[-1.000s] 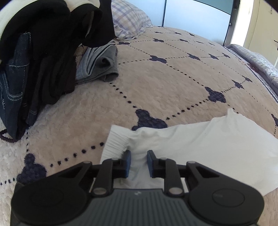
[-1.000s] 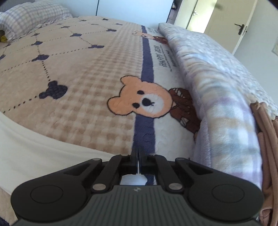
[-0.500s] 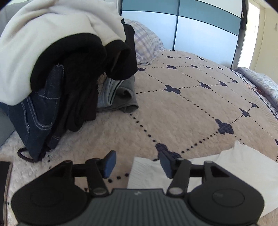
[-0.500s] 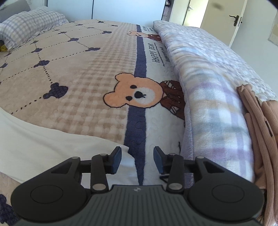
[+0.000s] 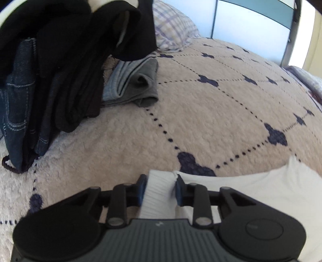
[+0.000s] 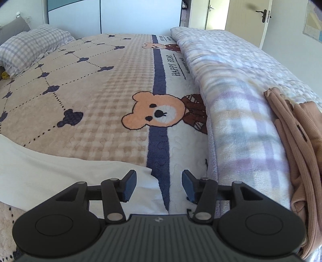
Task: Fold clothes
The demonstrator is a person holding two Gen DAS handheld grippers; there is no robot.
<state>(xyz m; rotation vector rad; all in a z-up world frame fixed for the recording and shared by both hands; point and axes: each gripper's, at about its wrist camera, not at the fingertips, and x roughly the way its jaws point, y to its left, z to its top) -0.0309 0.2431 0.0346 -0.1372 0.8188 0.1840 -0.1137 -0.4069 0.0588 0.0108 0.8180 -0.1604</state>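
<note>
White garment [image 5: 261, 193] lies flat on the bedspread [image 5: 211, 112], filling the 4 to 6 o'clock part of the left wrist view. Its ribbed cuff end [image 5: 159, 189] sits between the fingers of the left gripper [image 5: 160, 190]. Left jaws are closing, the blue pads [image 5: 140, 189] right against the cuff on both sides; I can't tell if they press it yet.

In the right wrist view the same white garment [image 6: 60, 171] spreads from 9 to 6 o'clock, its corner reaching under the right gripper [image 6: 159, 185]. Right jaws are spread and opening. Nothing is pinched; the left pad [image 6: 129, 186] hangs over the white cloth, the right pad [image 6: 188, 186] over the bedspread [image 6: 90, 121]. Between them are the garment's corner and the navy stripe [image 6: 159, 145].

Dark clothes pile [image 5: 60, 70] stands at 10 to 11 o'clock in the left view: black pieces on top, jeans [image 5: 18, 112] at the left edge. Grey folded clothes [image 5: 134, 84] lie just beside the pile at 11 to 12 o'clock, touching it. Checked pillow [image 5: 173, 30] at 12.

Right view: bear print [image 6: 155, 112] at centre, checked pillow [image 6: 30, 48] at 10 o'clock. A plaid blanket [image 6: 241, 100] runs from 1 to 4 o'clock along the bed's right side. Pink ribbed clothes [image 6: 297, 151] lie on it at 3 to 4. Door [image 6: 245, 18] at 1 o'clock.
</note>
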